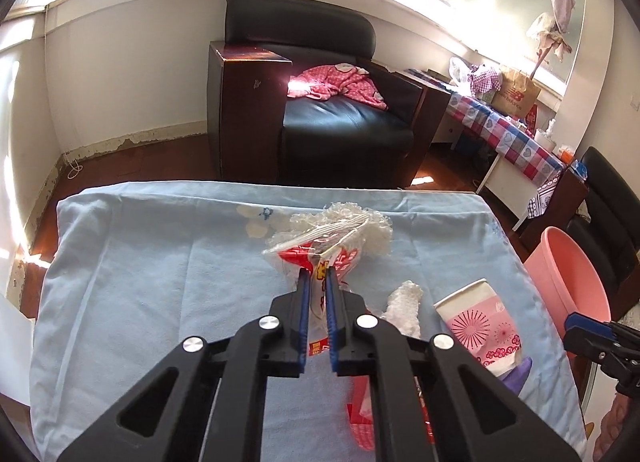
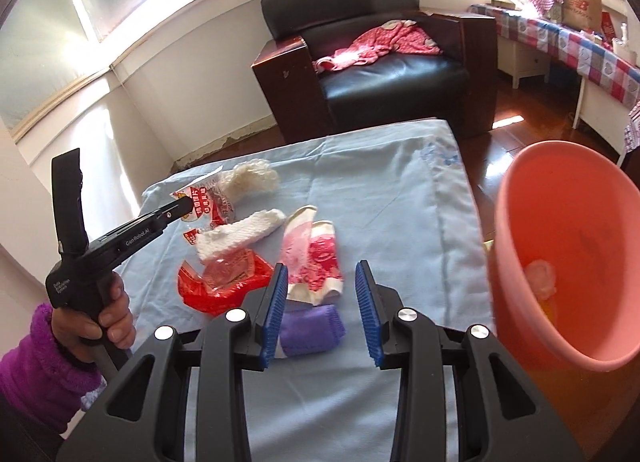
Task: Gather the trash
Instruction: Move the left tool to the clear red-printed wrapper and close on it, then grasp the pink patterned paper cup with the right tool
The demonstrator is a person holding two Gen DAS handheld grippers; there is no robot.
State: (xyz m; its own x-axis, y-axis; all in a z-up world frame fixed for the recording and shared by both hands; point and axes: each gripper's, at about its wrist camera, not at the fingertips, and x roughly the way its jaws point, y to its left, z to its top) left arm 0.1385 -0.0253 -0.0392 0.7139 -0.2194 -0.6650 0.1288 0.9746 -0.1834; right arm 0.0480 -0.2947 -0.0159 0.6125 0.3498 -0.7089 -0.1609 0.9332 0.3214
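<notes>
wrapper (image 1: 320,262): red-white plastic, crumpled | cup (image 1: 478,328): flattened, on cloth

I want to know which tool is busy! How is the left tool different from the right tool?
The left tool is shut on the clear red-printed wrapper; the right tool is open with nothing between its fingers. The left tool reaches out over the middle of the blue cloth; the right tool hangs above the flattened paper cup and purple thing, beside the pink bin. Both have black arms and blue pads.
</notes>
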